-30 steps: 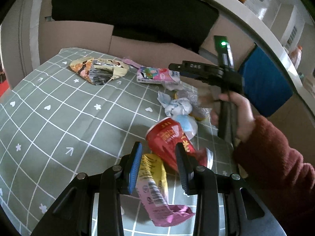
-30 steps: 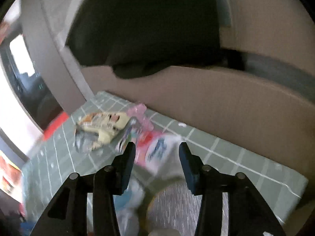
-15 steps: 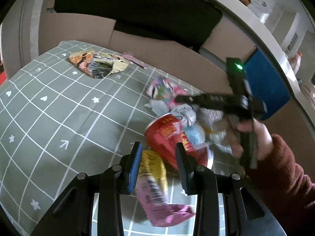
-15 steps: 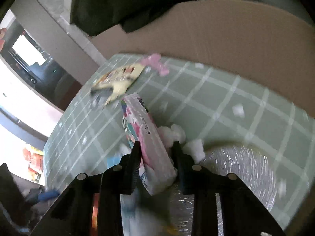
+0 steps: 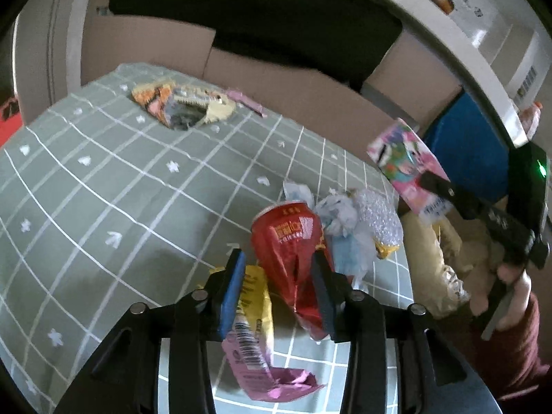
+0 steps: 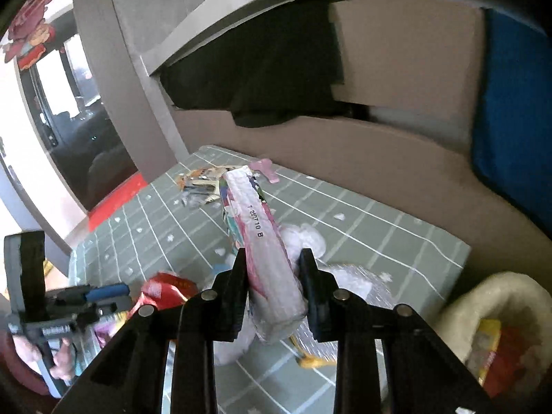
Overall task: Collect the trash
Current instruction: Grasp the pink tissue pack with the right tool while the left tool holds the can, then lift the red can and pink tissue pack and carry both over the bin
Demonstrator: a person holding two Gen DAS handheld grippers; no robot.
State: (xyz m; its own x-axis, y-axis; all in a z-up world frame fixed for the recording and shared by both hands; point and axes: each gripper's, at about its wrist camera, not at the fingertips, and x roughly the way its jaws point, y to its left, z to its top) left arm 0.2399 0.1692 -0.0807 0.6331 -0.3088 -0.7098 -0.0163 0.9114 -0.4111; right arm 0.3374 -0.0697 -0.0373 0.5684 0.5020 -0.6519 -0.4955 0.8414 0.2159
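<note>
right wrist view: the right gripper (image 6: 272, 270) jaws are closing, clamped on a pink tissue pack (image 6: 264, 241) lifted above the green checked tablecloth (image 6: 362, 220). the left gripper (image 5: 277, 283) jaws are opening around a crushed red can (image 5: 289, 238) near the cloth's front edge, beside a yellow wrapper (image 5: 253, 307)

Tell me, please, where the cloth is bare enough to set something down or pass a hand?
Most of the green cloth is free: the wide stretch between the torn wrapper at the far edge and the left gripper. It is crowded at the right: red bag, yellow packet, tissues and bubble wrap lie bunched together.
</note>
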